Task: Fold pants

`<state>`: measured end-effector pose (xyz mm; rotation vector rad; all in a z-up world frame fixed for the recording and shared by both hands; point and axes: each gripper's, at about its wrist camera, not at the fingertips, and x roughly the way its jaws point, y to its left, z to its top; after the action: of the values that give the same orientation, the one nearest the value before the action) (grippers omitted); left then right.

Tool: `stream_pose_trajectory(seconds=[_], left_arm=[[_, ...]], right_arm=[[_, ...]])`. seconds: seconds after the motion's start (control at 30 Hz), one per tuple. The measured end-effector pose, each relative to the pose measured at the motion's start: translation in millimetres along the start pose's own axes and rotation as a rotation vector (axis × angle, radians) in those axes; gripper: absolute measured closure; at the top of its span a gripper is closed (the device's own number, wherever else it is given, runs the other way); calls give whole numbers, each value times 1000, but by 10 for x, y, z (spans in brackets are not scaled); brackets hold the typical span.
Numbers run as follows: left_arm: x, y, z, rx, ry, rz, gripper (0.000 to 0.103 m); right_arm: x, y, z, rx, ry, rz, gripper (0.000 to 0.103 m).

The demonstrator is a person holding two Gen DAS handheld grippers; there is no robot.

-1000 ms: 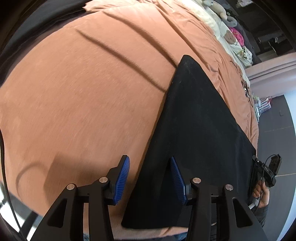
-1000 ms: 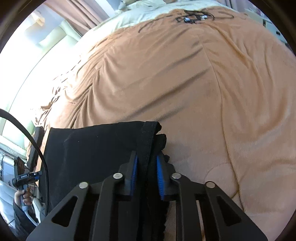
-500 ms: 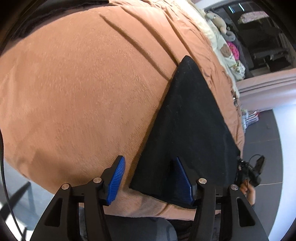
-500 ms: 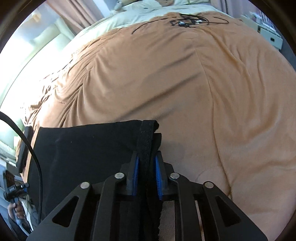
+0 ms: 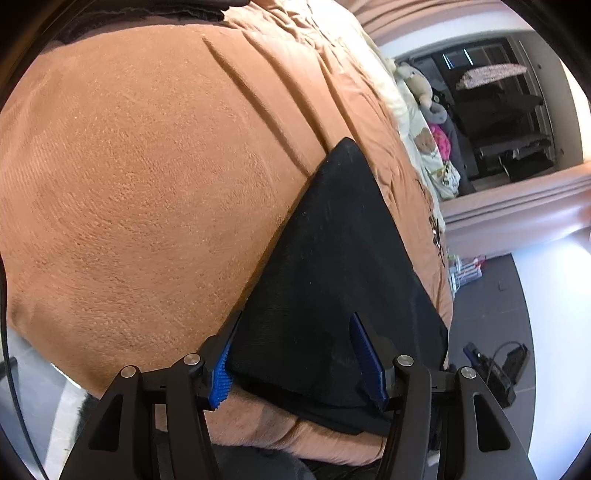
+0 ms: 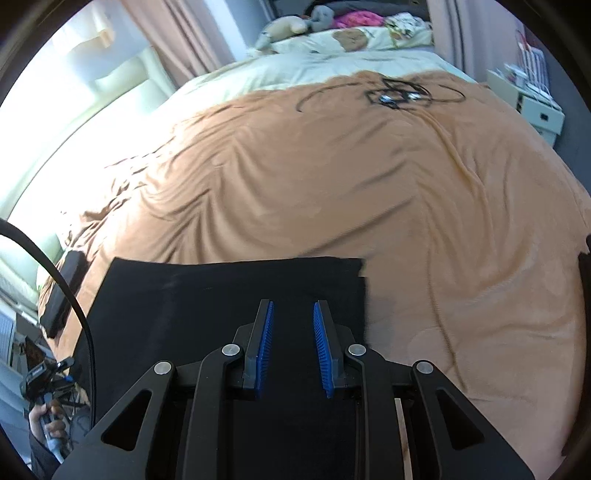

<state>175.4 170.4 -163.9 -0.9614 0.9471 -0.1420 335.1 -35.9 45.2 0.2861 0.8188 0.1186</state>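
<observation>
Black pants, one pair, are laid flat as a folded rectangle at the near edge of the bed, on one tan blanket. No loose leg or waistband is seen sticking out; in the left wrist view the cloth runs away as a dark wedge with clean edges.

The right gripper is held above the pants' right part. Its jaws have just been opening, and nothing is seen between the blue pads now; the fabric lies below them, released. The left gripper is parted wide at the near left corner of the pants, its jaws having just been opening too. Its pads straddle the cloth edge without pressing on it, so nothing is grasped there either.

A fold is judged to have been laid down and let go; the task looks far along. If a further fold is wanted, a fresh grip on two corners of one short edge would be called for, both lifted together and carried across so the layers stay square. Otherwise only smoothing and withdrawal remain.

Farther off, a tangle of black cable lies on the blanket, and cream bedding with soft toys is seen at the far end.
</observation>
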Motion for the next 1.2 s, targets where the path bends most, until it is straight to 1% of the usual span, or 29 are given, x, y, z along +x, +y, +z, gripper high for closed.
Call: stream_pose_trajectory(seconds=[0.1,0.17,0.2,0.23,0.27,0.3,0.33,0.43,0.5,0.6,0.7,0.9,0.93,1.03,1.2], left_arm=[[43,-38,-6,-4,-13,0,44],[95,-64,-5,-6,-16,29,45],[112,-73,-13,-5,-19,37,48],[112,-82,-17,-1,-25,48,56],[103,-85,-27,5,-30,56,60],[103,-86,-40,9,-32,59,71],[102,-79,-53,9,-34,54,79],[65,-71,-71,16,-55,34,89],[50,-95,-83,30,-68,30,90],[50,-118,-85,43,-77,29,90],[74,-84,-66,26,-71,14,90],[80,-51,-56,10,-67,-6,90],[79,-39,-55,5,-66,-9,90],[71,-22,-61,-4,-63,-18,89],[59,-55,-75,2,-66,-1,88]], right_arm=[[4,132,-85,-20,10,39,83],[42,247,-127,-43,20,52,83],[72,322,-166,-55,30,56,83],[108,377,-201,-56,43,72,83],[126,367,-193,-56,53,85,83],[178,428,-234,-57,70,100,83],[233,486,-275,-59,86,109,83],[415,585,-347,-52,141,137,83],[507,687,-397,-56,161,152,83],[632,823,-380,-65,178,173,84],[745,916,-372,-74,196,185,87],[996,1089,-480,-85,250,182,92],[1016,1117,-498,-90,259,179,93],[1066,1203,-574,-105,280,175,94],[1057,1240,-734,-116,332,212,94]])
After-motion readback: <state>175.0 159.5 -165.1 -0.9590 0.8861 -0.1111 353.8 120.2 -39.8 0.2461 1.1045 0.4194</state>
